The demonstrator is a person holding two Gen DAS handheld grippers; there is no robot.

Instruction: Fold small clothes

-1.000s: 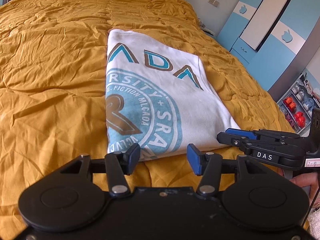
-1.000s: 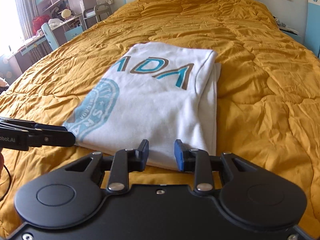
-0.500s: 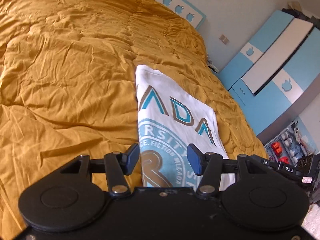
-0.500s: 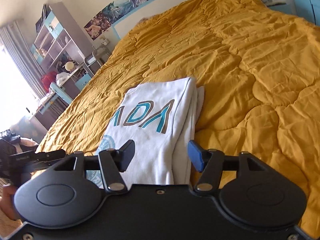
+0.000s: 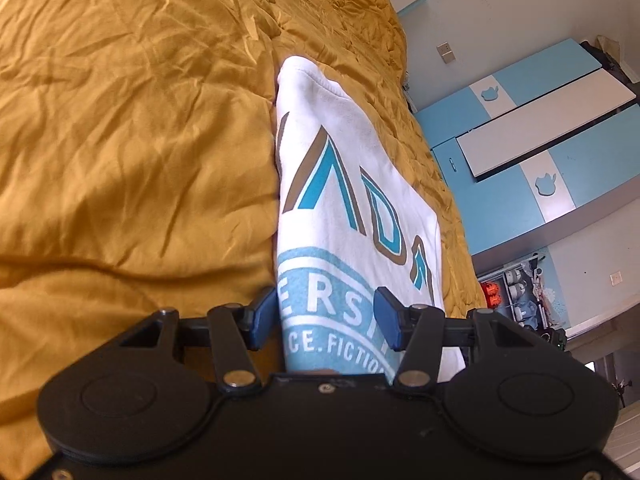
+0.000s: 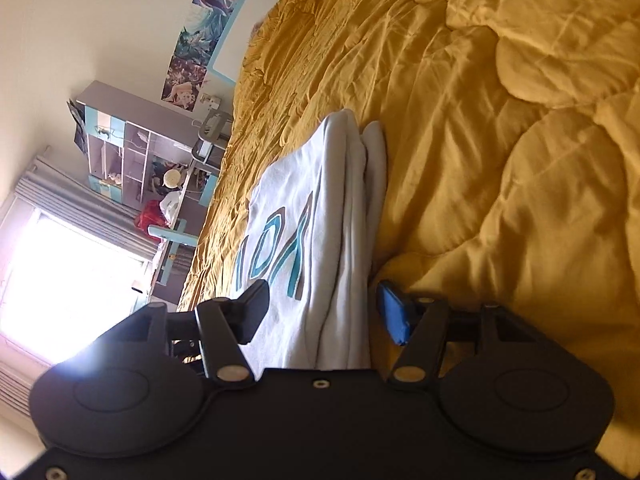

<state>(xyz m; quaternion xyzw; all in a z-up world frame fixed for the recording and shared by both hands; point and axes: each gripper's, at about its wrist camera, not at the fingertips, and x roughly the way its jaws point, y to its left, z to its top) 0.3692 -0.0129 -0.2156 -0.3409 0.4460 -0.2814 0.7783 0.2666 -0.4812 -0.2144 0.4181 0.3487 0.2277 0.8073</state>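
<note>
The white printed shirt (image 5: pixel 344 184), already folded into a long narrow strip, lies on the mustard quilt (image 5: pixel 128 128) with its long axis running away from both grippers, from 6 o'clock up toward 12 in each wrist view. The left gripper (image 5: pixel 326 320) stands with its jaws wide apart, straddling the strip's near end along its left edge, cloth between the blue pads but not pinched. The right gripper (image 6: pixel 324 312) is likewise apart, its jaws either side of the stacked right-hand folds. Both hands look equally near; the hem itself is hidden under the gripper bodies, so whether a lower finger has slid beneath the cloth cannot be told. The next move likely closes on this near end and carries it toward 12 o'clock.
</note>
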